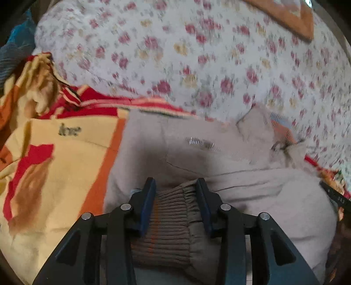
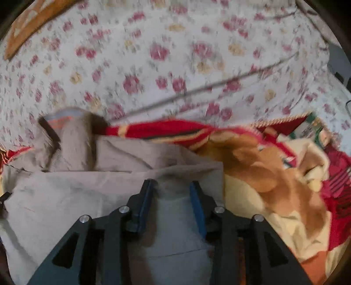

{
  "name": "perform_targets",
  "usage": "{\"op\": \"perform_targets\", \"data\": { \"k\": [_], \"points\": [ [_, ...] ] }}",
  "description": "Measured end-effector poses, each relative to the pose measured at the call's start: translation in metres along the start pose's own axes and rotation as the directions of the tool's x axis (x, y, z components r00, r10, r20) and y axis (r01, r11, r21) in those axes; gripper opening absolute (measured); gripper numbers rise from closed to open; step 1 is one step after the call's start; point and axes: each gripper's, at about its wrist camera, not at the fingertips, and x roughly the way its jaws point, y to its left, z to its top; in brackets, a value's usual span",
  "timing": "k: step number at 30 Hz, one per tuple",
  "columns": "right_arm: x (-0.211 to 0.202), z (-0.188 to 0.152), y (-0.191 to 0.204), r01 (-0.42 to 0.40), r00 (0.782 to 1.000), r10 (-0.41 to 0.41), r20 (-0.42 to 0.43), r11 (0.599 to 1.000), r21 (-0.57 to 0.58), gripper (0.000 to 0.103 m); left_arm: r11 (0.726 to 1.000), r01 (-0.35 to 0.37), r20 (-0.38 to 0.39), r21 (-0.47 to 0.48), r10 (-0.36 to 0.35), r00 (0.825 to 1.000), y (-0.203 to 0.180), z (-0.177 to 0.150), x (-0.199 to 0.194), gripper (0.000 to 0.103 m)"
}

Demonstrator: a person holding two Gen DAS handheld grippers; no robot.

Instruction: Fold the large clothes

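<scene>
A beige-grey jacket [image 1: 219, 157] with a zip and a collar lies on a bed. It also shows in the right wrist view [image 2: 87, 186]. My left gripper [image 1: 175, 186] is shut on the jacket's brown ribbed hem band [image 1: 171, 219], which fills the gap between the fingers. My right gripper [image 2: 172, 186] is shut on a grey fold of the jacket [image 2: 175, 219] near its right edge. Both grippers hold the jacket low over the bed. The jacket collar [image 2: 72, 131] points away from me.
A yellow, red and orange printed blanket [image 1: 54, 164] lies under the jacket; it also shows in the right wrist view [image 2: 274, 179]. Beyond it a white sheet with red flowers [image 1: 175, 54] covers the bed. An orange cushion [image 1: 285, 17] lies at the far corner.
</scene>
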Motion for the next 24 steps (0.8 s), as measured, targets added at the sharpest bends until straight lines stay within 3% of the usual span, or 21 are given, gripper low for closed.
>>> {"op": "perform_targets", "data": {
  "k": [2,4,6,8,9,11,12,13,15,18,22,24],
  "points": [
    [-0.035,0.003,0.012,0.000,0.997,0.003,0.074,0.999,-0.041,0.037,0.999,0.039,0.116,0.018,-0.040,0.992,-0.009,0.003,-0.030,0.034],
    [-0.069,0.002,0.026,-0.011,0.990,0.023,0.136,0.996,-0.092,0.037,0.993,0.083,0.229,0.080,-0.099,0.968,-0.022,0.002,-0.058,0.034],
    [-0.094,-0.006,0.047,-0.054,0.985,0.078,0.153,0.986,-0.155,0.041,0.977,0.134,0.260,0.168,-0.175,0.950,-0.039,-0.004,-0.070,0.035],
    [-0.097,-0.019,0.066,-0.086,0.988,0.109,0.108,0.977,-0.195,0.045,0.960,0.180,0.207,0.215,-0.225,0.952,-0.052,-0.010,-0.064,0.035],
    [-0.091,-0.023,0.070,-0.101,0.990,0.118,0.074,0.974,-0.202,0.045,0.952,0.210,0.119,0.225,-0.240,0.963,-0.058,-0.015,-0.050,0.035],
    [-0.064,-0.037,0.072,-0.088,0.996,0.084,-0.032,0.977,-0.193,0.045,0.956,0.192,-0.069,0.222,-0.181,0.981,-0.064,-0.025,-0.013,0.035],
    [-0.051,-0.043,0.072,-0.087,0.994,0.073,-0.078,0.976,-0.199,0.045,0.962,0.167,-0.143,0.214,-0.139,0.980,-0.064,-0.031,0.004,0.035],
    [-0.038,-0.052,0.075,-0.094,0.991,0.069,-0.115,0.969,-0.229,0.046,0.963,0.172,-0.145,0.210,-0.143,0.979,-0.062,-0.033,0.010,0.035],
    [-0.038,-0.061,0.087,-0.046,0.999,0.035,-0.038,0.947,-0.319,0.050,0.962,0.189,-0.162,0.197,-0.158,0.974,-0.062,-0.028,0.008,0.038],
    [-0.037,-0.063,0.093,-0.017,1.000,0.008,-0.027,0.943,-0.334,0.057,0.959,0.222,-0.160,0.175,-0.195,0.968,-0.058,-0.028,0.007,0.044],
    [-0.036,-0.064,0.098,-0.027,0.999,0.016,-0.034,0.938,-0.345,0.062,0.944,0.227,-0.166,0.239,-0.190,0.968,-0.068,-0.037,0.009,0.067],
    [-0.035,-0.064,0.098,-0.030,0.999,0.019,-0.033,0.937,-0.349,0.063,0.936,0.208,-0.163,0.283,-0.167,0.972,-0.077,-0.042,0.010,0.071]
  ]
}}
